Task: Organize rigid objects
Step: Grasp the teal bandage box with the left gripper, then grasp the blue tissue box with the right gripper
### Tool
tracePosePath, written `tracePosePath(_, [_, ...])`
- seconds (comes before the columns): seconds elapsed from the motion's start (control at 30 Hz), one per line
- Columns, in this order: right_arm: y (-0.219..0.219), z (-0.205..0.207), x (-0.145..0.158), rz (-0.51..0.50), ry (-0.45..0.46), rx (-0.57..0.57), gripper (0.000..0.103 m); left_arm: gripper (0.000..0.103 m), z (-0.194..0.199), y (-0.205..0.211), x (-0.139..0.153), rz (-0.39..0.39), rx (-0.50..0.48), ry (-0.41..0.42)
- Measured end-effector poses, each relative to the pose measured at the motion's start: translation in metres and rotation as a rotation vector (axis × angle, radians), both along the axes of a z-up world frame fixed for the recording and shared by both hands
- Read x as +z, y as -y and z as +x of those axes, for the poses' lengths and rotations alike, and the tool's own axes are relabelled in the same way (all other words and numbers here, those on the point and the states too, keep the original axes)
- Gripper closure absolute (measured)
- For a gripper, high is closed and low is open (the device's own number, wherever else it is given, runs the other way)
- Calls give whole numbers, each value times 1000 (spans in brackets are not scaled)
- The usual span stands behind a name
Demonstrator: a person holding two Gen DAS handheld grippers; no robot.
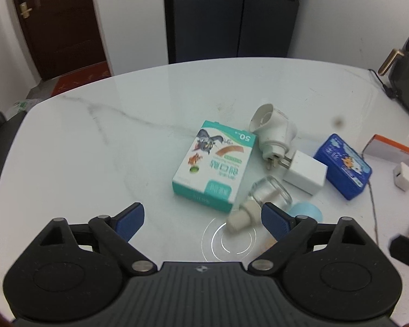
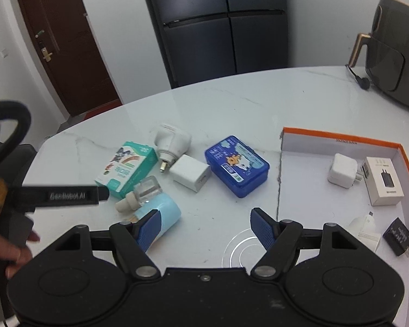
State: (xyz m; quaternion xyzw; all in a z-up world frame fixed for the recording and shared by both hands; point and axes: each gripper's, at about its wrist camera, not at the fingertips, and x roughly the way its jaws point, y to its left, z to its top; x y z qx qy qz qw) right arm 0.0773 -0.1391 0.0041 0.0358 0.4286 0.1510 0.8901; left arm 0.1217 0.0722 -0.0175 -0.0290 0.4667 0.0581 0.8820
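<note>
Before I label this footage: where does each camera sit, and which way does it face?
Left wrist: on the left gripper, tilted down at the table; own open fingers show.
Right wrist: on the right gripper, tilted down at the table and orange-rimmed box; own open fingers, the left gripper and a hand show.
Shared: teal box, blue tin, white charger, glass bottle.
</note>
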Motion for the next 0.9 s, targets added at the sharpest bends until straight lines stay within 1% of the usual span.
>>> tracePosePath(0.13, [5, 8, -9, -11, -12, -4, 17, 8, 28, -3, -16, 1, -47, -29])
tracePosePath(0.27, [9, 19, -16, -28, -8, 24, 17, 7, 49, -2, -31, 13, -103, -46])
tracePosePath(0.43, [11, 39, -22, -59, 14, 90, 17, 7, 67, -12, -40, -2, -105, -61])
tracePosePath(0.47, [11, 44, -23, -63, 19, 108, 17, 8, 68, -13, -43, -8, -110, -65])
tracePosePath(0.5, [11, 49, -24, -68, 23, 124, 17, 12, 69, -14, -45, -9, -116, -71])
tracePosePath(0.57, [8, 60, -27, -88, 31, 159, 17, 18, 67, -14, -48, 5, -126, -70])
tracePosePath(0.63, [4, 71, -30, -105, 34, 187, 16, 30, 61, -12, -46, 24, -137, -51])
tracePosePath(0.67, [3, 77, -32, -116, 37, 201, 16, 31, 57, -13, -44, 20, -134, -44])
tracePosePath(0.73, [0, 91, -36, -132, 33, 233, 15, 32, 50, -16, -41, -7, -109, -43])
tracePosePath(0.9, [-8, 123, -53, -204, 5, 308, 14, 32, 19, -26, -32, -24, -53, -20])
